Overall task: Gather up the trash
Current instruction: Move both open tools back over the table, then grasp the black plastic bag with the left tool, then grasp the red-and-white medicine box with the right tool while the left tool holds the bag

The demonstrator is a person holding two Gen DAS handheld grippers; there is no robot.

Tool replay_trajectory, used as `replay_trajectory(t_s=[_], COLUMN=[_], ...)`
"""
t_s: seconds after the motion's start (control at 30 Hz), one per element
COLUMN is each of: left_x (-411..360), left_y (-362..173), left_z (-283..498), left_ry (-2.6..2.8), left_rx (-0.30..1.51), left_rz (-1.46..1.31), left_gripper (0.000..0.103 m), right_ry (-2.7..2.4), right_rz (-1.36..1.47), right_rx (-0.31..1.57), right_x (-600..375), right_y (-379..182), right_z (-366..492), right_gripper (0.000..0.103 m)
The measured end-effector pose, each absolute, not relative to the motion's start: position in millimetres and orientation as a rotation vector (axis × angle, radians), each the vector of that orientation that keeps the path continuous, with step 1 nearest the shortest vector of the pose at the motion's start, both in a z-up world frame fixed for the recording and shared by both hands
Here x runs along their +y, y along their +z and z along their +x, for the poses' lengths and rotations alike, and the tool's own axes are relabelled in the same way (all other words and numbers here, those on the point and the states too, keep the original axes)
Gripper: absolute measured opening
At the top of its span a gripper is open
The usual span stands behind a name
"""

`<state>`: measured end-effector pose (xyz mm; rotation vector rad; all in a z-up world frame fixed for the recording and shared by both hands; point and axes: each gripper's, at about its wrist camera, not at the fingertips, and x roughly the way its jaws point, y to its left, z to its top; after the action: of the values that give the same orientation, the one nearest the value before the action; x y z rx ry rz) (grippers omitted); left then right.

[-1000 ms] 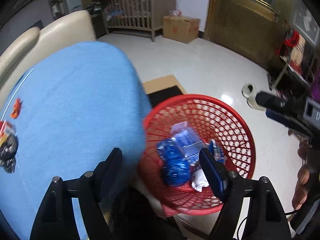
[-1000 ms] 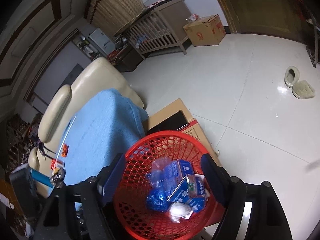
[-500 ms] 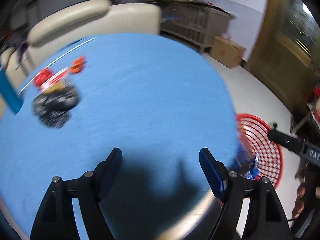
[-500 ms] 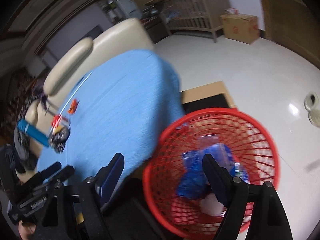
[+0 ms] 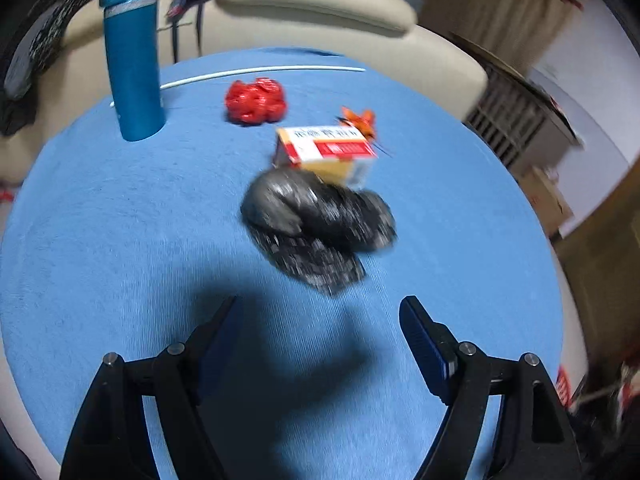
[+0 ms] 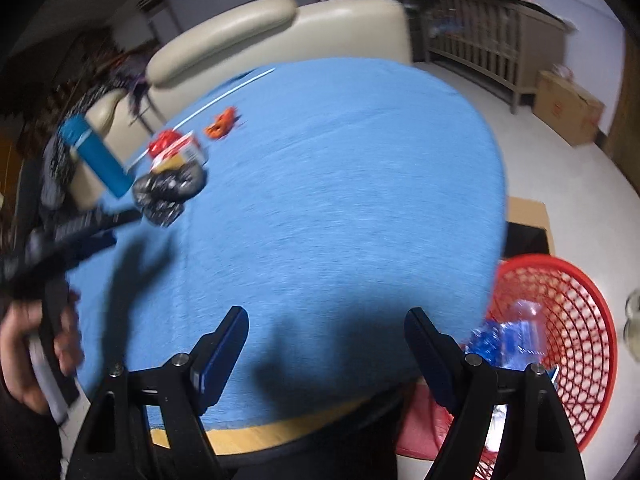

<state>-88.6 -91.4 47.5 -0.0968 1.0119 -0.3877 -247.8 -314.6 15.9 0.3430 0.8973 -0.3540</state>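
On the blue-covered round table (image 5: 120, 240) lie a crumpled black plastic bag (image 5: 316, 220), a red-and-white carton (image 5: 332, 152) just behind it, a crumpled red wrapper (image 5: 256, 100) and a small orange scrap (image 5: 360, 118). My left gripper (image 5: 320, 320) is open and empty, a short way in front of the black bag. My right gripper (image 6: 326, 332) is open and empty over the table's near edge. The red mesh basket (image 6: 576, 320) stands on the floor at the right and holds blue packets. The left gripper (image 6: 96, 228) also shows at the left of the right wrist view.
A tall blue flask (image 5: 132, 48) stands at the back left of the table. A cream sofa (image 5: 320, 12) runs behind the table. A wooden crib (image 6: 492, 40) and a cardboard box (image 6: 568, 108) stand by the far wall.
Both grippers have swung left, away from the red basket and over the table. The left gripper now faces the black bag and carton up close.
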Motion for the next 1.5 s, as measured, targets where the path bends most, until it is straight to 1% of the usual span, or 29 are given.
replay_trajectory(t_s=[0.3,0.4,0.5,0.53,0.57,0.67,0.83,1.0,1.23,1.4,1.5], left_x=[-113,-123,-130,-129,-127,-117,-78,-37,-24,-23,-22], left_y=[52,44,22,18,15,15,17,15,10,11,11], left_z=[-45,-32,-17,-15,-16,-23,-38,-55,-63,-58,-58], left_ry=[-0.388,-0.338,-0.321,-0.338,-0.354,-0.384,-0.348,-0.308,-0.299,-0.312,-0.319], left_rx=[1.019,1.032,1.076,1.074,1.073,1.054,1.022,1.004,1.002,1.02,1.024], left_rz=[-0.185,-0.171,-0.139,-0.144,-0.14,-0.119,-0.108,-0.05,-0.028,-0.031,-0.035], left_gripper=[0.082,0.089,0.088,0.065,0.047,0.045,0.044,0.045,0.045,0.045,0.045], right_ry=[-0.327,-0.326,-0.323,-0.322,-0.317,-0.296,-0.269,-0.202,-0.024,0.051,0.087], right_rz=[0.326,0.336,0.342,0.342,0.344,0.351,0.32,0.247,-0.056,-0.311,-0.406], right_rx=[0.938,0.937,0.937,0.935,0.933,0.932,0.94,0.901,0.887,0.963,0.993], right_x=[-308,-313,-316,-316,-316,-315,-307,-289,-253,-228,-219], right_y=[11,11,13,14,14,14,13,26,50,42,31], right_z=[-224,-218,-212,-211,-209,-202,-172,-120,-9,58,84], right_gripper=[0.083,0.083,0.083,0.083,0.083,0.083,0.083,0.083,0.083,0.083,0.083])
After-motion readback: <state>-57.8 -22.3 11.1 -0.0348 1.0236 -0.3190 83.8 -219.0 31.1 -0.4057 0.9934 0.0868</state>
